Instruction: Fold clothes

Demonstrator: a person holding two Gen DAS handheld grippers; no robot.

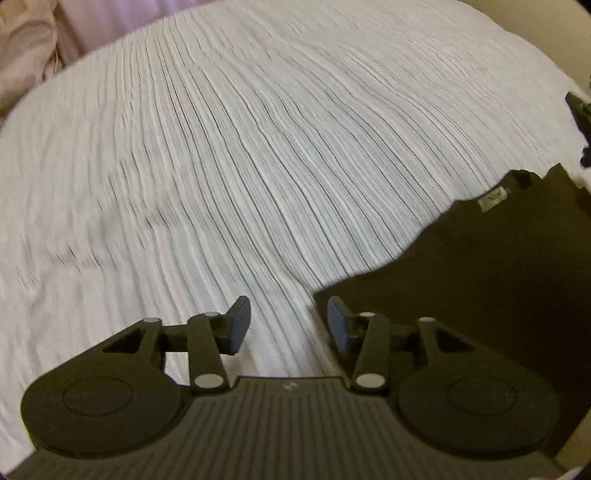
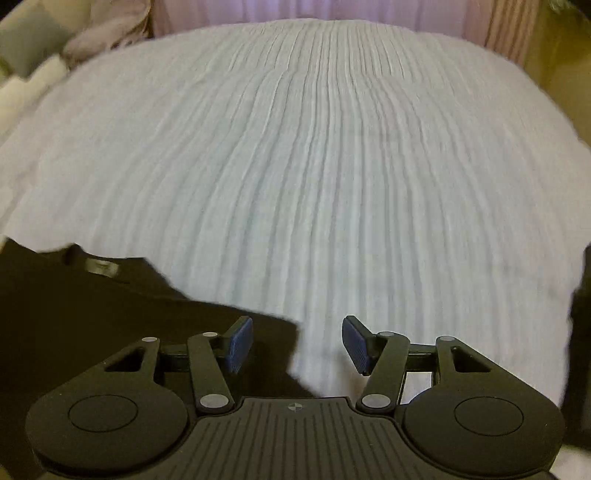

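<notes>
Left wrist view: the left hand-held gripper (image 1: 289, 325) hangs low over the bed, its jaws apart and nothing between them.
Left pads: the blue pads (image 1: 240, 325) stand on either side of a strip of white cover; the right-hand one sits at the near-left edge of the dark garment.
Dark garment: a black piece of clothing (image 1: 480, 266) lies flat at the near right of this view, its collar label (image 1: 493, 197) facing up at its far edge.
Right wrist view: the right hand-held gripper (image 2: 297, 345) has its jaws apart and empty too.
Right pads: the left-hand blue pad (image 2: 240, 345) is over the garment's corner; the other is over bare cover.
Garment here: it fills the near left (image 2: 92, 314).
Bed: a white ribbed bedspread (image 2: 314, 166) stretches away to the far side.
Far edge: pinkish curtains (image 2: 258, 9) hang behind the bed, with cushions (image 2: 99, 37) at the far left.
Sharpness: both views are blurred.
</notes>
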